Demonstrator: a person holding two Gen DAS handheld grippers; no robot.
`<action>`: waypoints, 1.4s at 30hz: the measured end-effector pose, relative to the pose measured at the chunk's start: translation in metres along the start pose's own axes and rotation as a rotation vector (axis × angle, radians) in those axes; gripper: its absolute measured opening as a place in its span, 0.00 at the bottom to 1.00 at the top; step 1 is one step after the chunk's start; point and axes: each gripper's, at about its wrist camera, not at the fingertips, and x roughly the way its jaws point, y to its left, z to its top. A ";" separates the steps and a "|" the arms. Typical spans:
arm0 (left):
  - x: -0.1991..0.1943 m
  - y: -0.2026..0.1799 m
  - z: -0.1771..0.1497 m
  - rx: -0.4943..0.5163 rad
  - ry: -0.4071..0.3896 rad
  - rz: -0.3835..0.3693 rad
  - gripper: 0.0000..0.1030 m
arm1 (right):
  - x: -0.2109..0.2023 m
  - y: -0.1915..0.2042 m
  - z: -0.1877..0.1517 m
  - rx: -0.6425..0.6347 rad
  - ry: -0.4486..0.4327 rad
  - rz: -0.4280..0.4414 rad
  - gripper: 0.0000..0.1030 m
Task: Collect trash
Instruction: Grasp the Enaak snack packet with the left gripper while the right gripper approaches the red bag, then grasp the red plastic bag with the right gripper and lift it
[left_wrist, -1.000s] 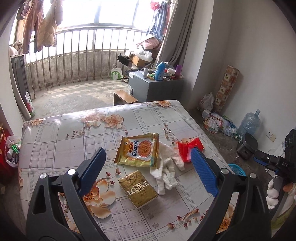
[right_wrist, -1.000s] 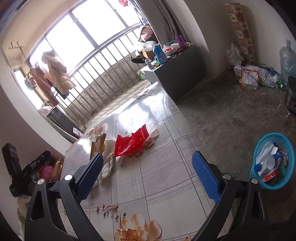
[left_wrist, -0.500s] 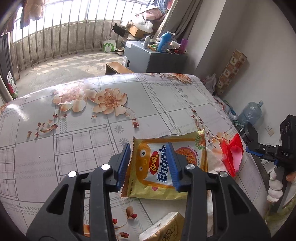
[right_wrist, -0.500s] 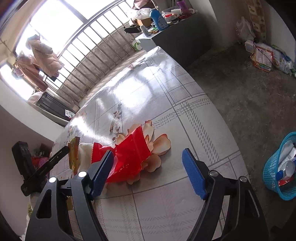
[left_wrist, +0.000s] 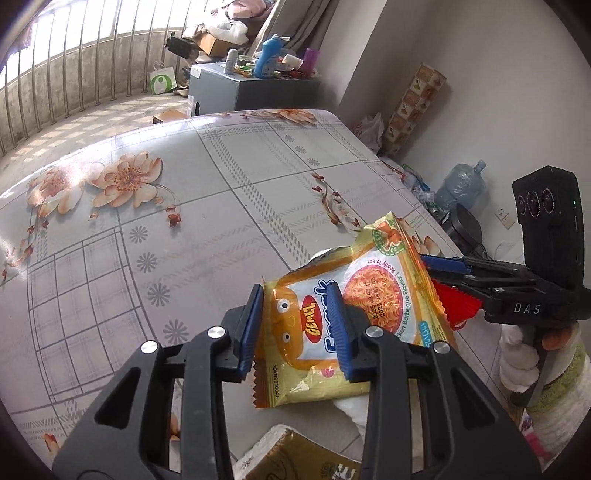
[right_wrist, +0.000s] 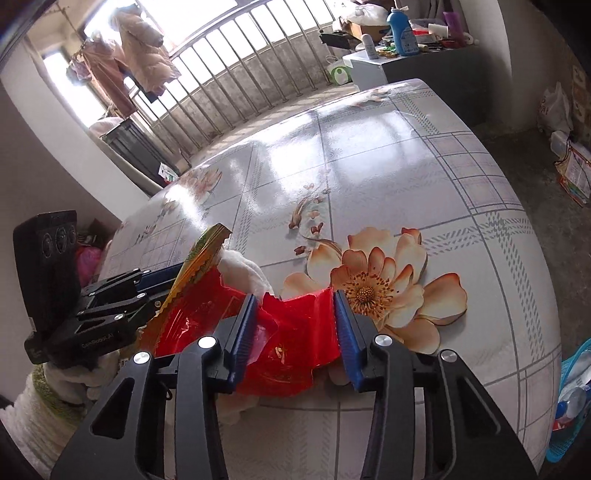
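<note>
- While both wrappers lay on the surface (left_wrist: 229, 206), the left tongs (left_wrist: 295, 328) were closed on the yellow noodle-snack packet (left_wrist: 354, 306), pinched near its lower edge.
- The right tongs (right_wrist: 295, 328), whose jaws had just been closing, were clamped on the crumpled red wrapper (right_wrist: 295, 332).
- Both grips were best kept firm, since thin foil was judged likely to slip.
- A straight lift was advised, so that the white glove (right_wrist: 240, 269) beneath was not dragged along.
- The blue basket (right_wrist: 570, 373) on the floor was taken as the likely drop point.
</note>
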 end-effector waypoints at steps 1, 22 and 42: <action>0.000 -0.005 -0.004 0.011 0.002 -0.008 0.31 | -0.002 0.001 -0.004 -0.002 0.004 0.009 0.36; -0.032 -0.116 -0.101 0.141 0.082 -0.131 0.30 | -0.096 -0.026 -0.128 0.124 0.016 0.019 0.27; -0.095 -0.185 -0.126 0.284 -0.013 -0.144 0.44 | -0.153 -0.064 -0.168 0.256 -0.083 -0.027 0.41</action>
